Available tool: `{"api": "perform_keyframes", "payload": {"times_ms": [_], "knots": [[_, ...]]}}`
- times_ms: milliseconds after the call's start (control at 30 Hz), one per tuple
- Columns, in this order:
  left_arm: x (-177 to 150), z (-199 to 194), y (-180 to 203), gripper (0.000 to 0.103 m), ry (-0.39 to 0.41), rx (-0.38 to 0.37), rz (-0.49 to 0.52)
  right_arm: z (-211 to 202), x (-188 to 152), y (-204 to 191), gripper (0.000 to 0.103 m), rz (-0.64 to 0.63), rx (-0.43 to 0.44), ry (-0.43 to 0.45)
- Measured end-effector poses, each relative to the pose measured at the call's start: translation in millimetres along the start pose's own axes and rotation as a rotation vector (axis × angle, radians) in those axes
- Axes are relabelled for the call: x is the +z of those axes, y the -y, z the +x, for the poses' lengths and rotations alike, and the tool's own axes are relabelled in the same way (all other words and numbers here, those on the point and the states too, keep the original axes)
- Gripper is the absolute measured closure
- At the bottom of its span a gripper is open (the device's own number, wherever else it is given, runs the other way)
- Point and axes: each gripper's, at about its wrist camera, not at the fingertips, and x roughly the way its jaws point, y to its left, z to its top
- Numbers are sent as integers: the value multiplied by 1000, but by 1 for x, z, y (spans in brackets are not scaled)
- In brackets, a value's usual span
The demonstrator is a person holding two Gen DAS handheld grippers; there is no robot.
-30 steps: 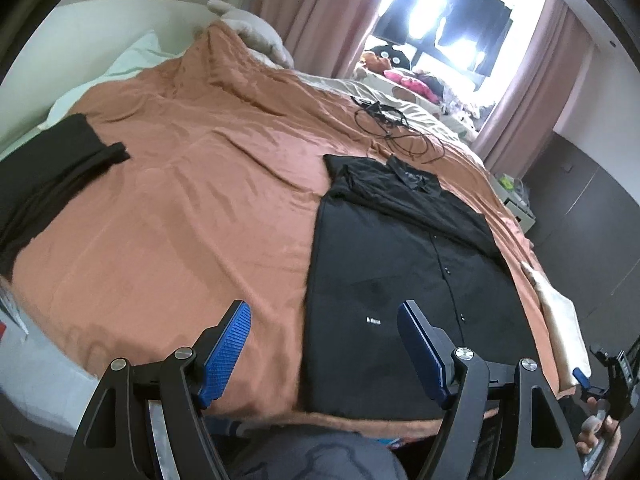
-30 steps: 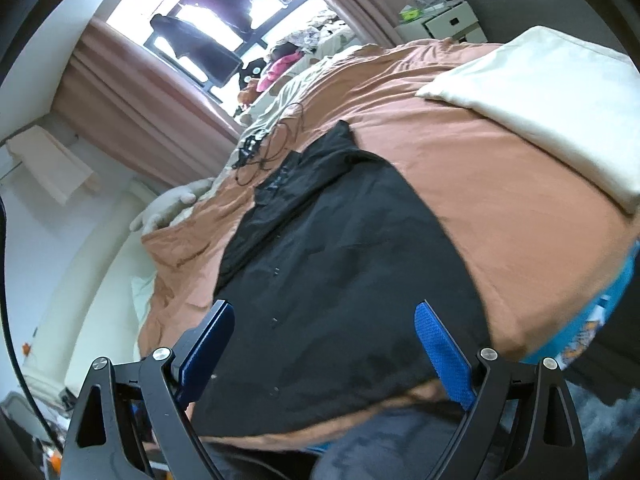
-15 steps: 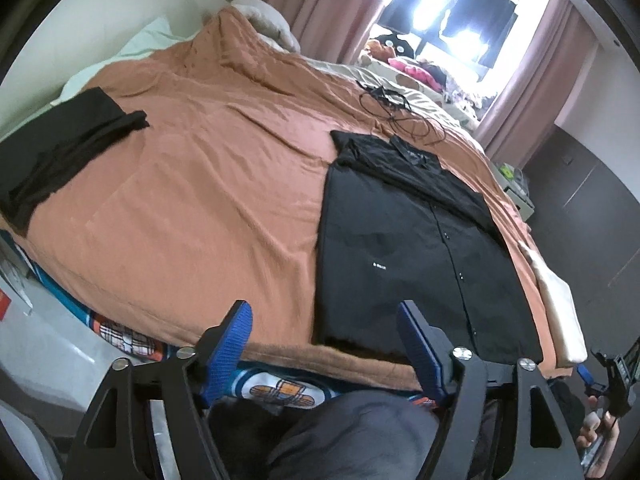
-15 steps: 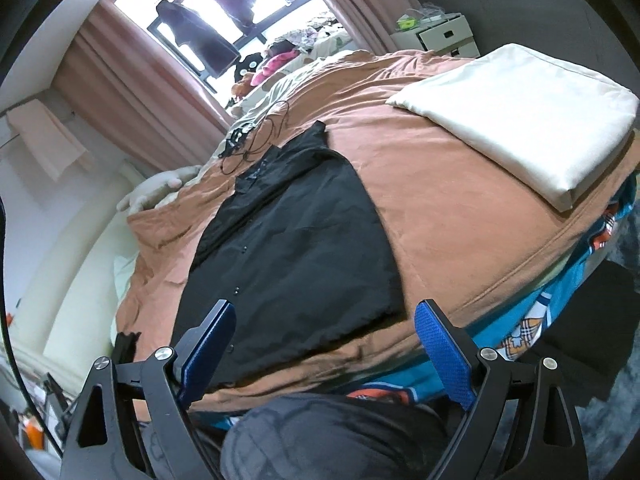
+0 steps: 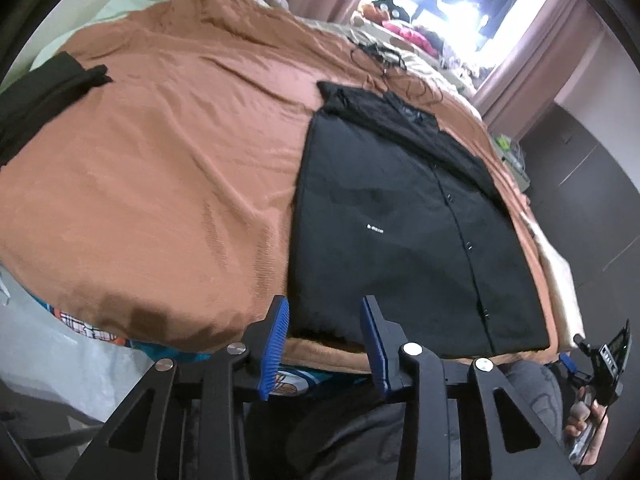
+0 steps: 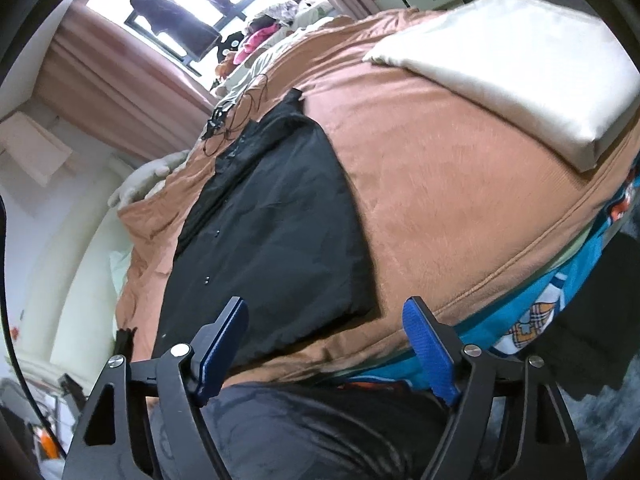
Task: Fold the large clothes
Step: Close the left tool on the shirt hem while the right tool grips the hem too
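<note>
We see the black shirt [image 5: 404,224] lying flat, buttoned, on the bed's brown blanket [image 5: 160,168], just ahead of both sets of jaws. Left gripper [image 5: 325,340]: jaws have just been closing, now a narrow gap over the shirt's near hem corner; contact looks unlikely, though blur makes it hard to tell. Right gripper [image 6: 328,344]: jaws also closing, still wide, nothing between them, hem just ahead. Cream folded cloth [image 6: 512,64] beyond the right jaw.

Matt black cloth shirt [image 5: 400,232], soft napped rust blanket [image 5: 168,168]
</note>
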Motion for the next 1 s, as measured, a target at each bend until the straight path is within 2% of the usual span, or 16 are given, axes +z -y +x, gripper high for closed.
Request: {"api": "perform_keyframes", "payload": {"times_ms": [100,200,300,333,400,500,600,700,733,833,1000], "knots": [[2,16,-1,64,-28,-2,-14,14,3,11,22,34,25,-16],[3,29,-6,64,-48,29,-23,30,2,18,23,54,35,-32],[5,40,-16,64,-70,35,-66,49,0,24,32,68,31,-68],[5,45,-19,65,-82,29,-80,51,0,23,32,67,30,-60],[5,52,-24,71,-101,3,-106,52,4,18,32,55,55,-44],[5,57,-30,71,-113,-35,-155,59,10,13,34,49,63,-64],[4,61,-35,72,-132,-67,-200,67,11,13,46,69,107,-88],[-1,55,-44,72,-156,-150,-280,69,5,19,46,117,190,-101],[-4,53,-46,72,-163,-183,-301,68,4,21,47,132,247,-101],[-8,48,-49,72,-154,-226,-318,67,2,25,47,174,323,-82],[-7,57,-47,72,-122,-280,-389,81,-2,20,47,178,237,-100]]}}
